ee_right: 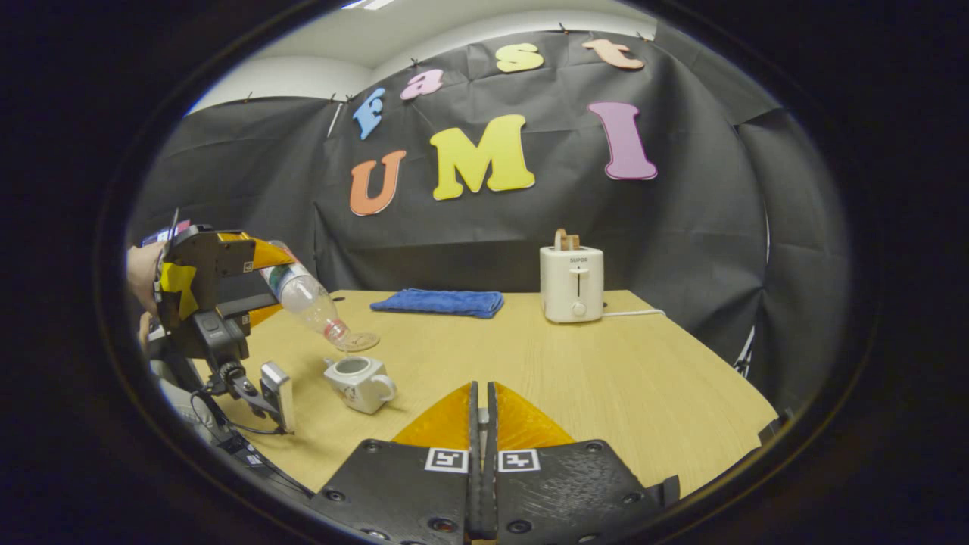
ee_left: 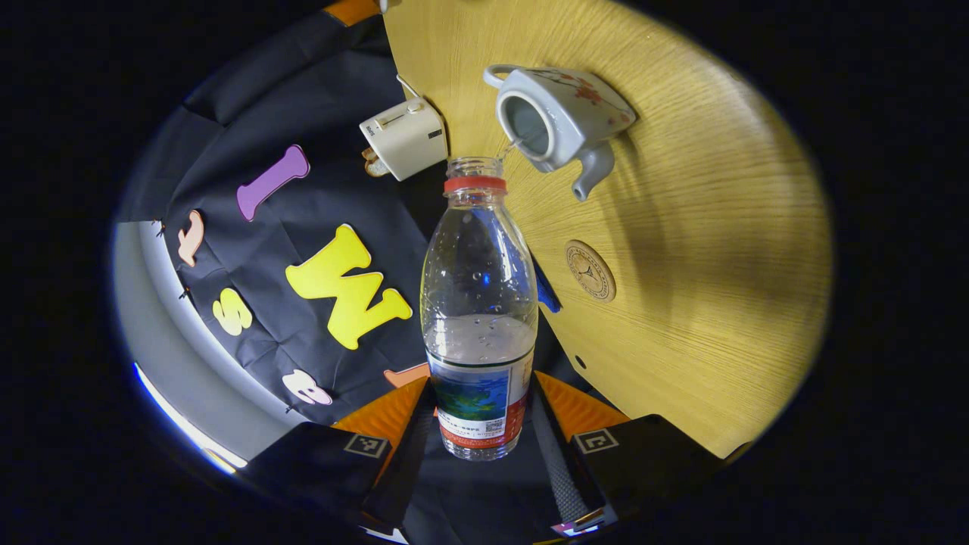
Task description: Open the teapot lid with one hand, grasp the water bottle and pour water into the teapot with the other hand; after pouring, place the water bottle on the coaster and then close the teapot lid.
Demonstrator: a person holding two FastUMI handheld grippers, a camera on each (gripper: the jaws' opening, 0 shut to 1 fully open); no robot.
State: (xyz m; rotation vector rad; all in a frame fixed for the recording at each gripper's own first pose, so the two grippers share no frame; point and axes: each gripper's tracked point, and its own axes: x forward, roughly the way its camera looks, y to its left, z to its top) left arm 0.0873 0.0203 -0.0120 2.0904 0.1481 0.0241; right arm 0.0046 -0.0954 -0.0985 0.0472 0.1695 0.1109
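The left gripper (ee_left: pixel 479 424) is clamped on the clear plastic water bottle (ee_left: pixel 478 303), tipped mouth-down over the open white ceramic teapot (ee_left: pixel 560 121), a thin stream running in. The round wooden coaster (ee_left: pixel 590 270) lies near the teapot. The right gripper (ee_right: pixel 481 424) is pinched closed, holding nothing visible.

Black cloth wall (ee_right: pixel 681 250) behind a light wooden table (ee_right: pixel 606 378) — white ceiling (ee_right: pixel 424 30) above.

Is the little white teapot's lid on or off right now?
Off. The white flowered ceramic teapot shows a round open mouth, and the tilted clear plastic water bottle in the left gripper sends a thin stream into it.
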